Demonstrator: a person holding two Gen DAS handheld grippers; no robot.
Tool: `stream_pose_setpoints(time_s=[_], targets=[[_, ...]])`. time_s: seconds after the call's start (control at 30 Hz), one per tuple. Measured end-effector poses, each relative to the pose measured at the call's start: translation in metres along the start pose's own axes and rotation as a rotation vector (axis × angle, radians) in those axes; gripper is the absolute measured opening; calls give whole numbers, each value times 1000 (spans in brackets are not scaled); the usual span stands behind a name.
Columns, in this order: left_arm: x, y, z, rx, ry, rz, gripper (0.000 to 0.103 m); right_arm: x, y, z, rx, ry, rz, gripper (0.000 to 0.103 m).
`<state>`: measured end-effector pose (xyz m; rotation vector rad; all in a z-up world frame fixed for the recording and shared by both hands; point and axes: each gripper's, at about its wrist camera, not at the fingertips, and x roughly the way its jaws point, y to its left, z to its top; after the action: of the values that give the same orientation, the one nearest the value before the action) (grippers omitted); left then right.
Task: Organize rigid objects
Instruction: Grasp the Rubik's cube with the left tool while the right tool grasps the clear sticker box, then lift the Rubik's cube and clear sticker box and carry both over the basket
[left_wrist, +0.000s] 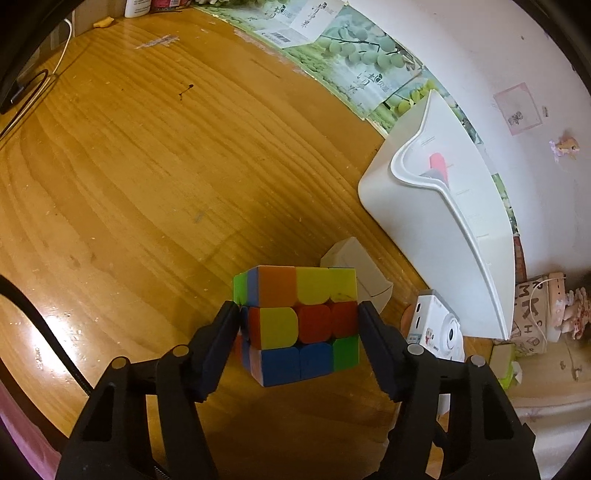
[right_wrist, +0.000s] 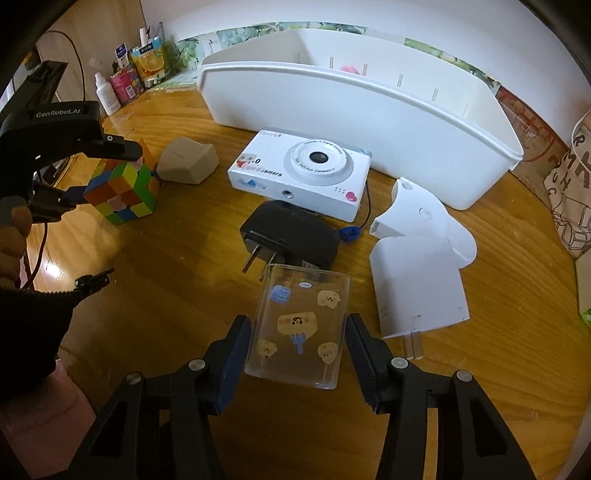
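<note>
Leftmost on the wooden table (right_wrist: 184, 258), bottles and packets (right_wrist: 125, 81) are seen lined up at the back edge against a pale wall (left_wrist: 498, 55), along whose foot a strip of printed fruit paper (left_wrist: 354, 51) is laid. Nearer, the puzzle cube (left_wrist: 301, 325) is clamped between the fingers of the left gripper (left_wrist: 299, 332), both pads pressed to its sides; from the right wrist view it appears raised off the wood, though this cannot be confirmed. Just beyond it a beige wedge-shaped block (right_wrist: 186, 160) is set on the table. Next, a white toy camera (right_wrist: 301, 171) is laid lens-up, with a black plug adapter (right_wrist: 291, 236) touching its front edge. Behind the camera a long white bin (right_wrist: 369, 110) is stood, something pink inside. In front, a clear sticker-decorated case (right_wrist: 299, 325) lies between the wide-spread fingers of the right gripper (right_wrist: 297, 350); contact cannot be made out. Furthest right, a white plastic holder (right_wrist: 417, 266) is laid flat.
</note>
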<state>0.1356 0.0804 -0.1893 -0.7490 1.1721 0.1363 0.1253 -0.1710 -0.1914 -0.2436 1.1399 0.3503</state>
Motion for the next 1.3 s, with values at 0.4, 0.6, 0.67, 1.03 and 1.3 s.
stream_pose_setpoints(time_s=[0.4,0.6,0.67,1.03,1.3], targets=[[-22,14,12,43,28,10,68,-6,36,8,-2,16,-22,53],[-39,29,24,94,22,-1,68,-6,62,11,7,34,-6,53],[-46,34,28,107,7,-31,68,-6,71,14,7,38,-1,53],[-92,55,52,259,-142,-158,68,5,137,29,-11,51,84,53],[-111,49,67,370,-189,-194,68,8,168,52,-12,14,137,53]])
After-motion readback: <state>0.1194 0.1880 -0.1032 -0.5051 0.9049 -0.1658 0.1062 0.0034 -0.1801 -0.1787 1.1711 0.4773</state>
